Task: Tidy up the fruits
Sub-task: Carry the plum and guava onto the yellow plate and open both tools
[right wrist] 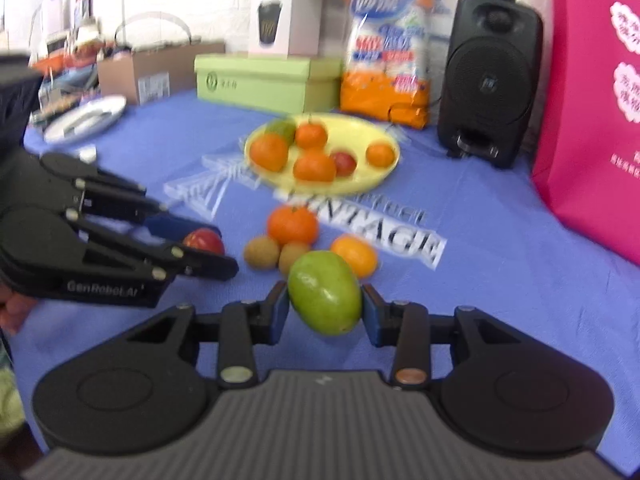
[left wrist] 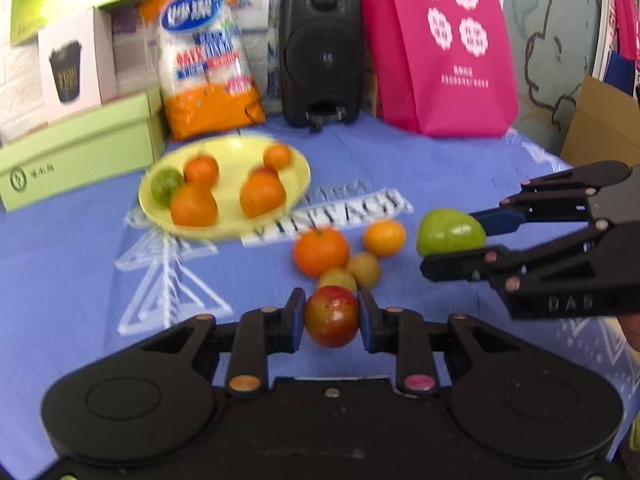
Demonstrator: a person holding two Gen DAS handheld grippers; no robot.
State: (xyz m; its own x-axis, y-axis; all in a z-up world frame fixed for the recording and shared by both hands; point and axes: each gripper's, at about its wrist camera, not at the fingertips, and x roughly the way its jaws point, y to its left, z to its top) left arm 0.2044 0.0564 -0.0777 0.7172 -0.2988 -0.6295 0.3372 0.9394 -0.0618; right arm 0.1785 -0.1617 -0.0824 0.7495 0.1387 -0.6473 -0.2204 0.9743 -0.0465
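Note:
My left gripper (left wrist: pixel 332 318) is shut on a red apple (left wrist: pixel 332 316) and holds it above the blue cloth. My right gripper (right wrist: pixel 325 306) is shut on a green mango (right wrist: pixel 325 298); it also shows at the right of the left wrist view (left wrist: pixel 450 232). A yellow plate (left wrist: pixel 298 172) at the back left holds several oranges, a green fruit and a red fruit. Loose on the cloth between the grippers lie a large orange (left wrist: pixel 321 251), a smaller orange (left wrist: pixel 385 237) and two brown kiwis (left wrist: pixel 363 269).
A black speaker (left wrist: pixel 322 54), an orange and white bag (left wrist: pixel 208 56), green boxes (left wrist: pixel 80 156) and a pink bag (left wrist: pixel 436 44) stand along the back of the table. A round silver dish (right wrist: pixel 86 118) lies at the far left edge.

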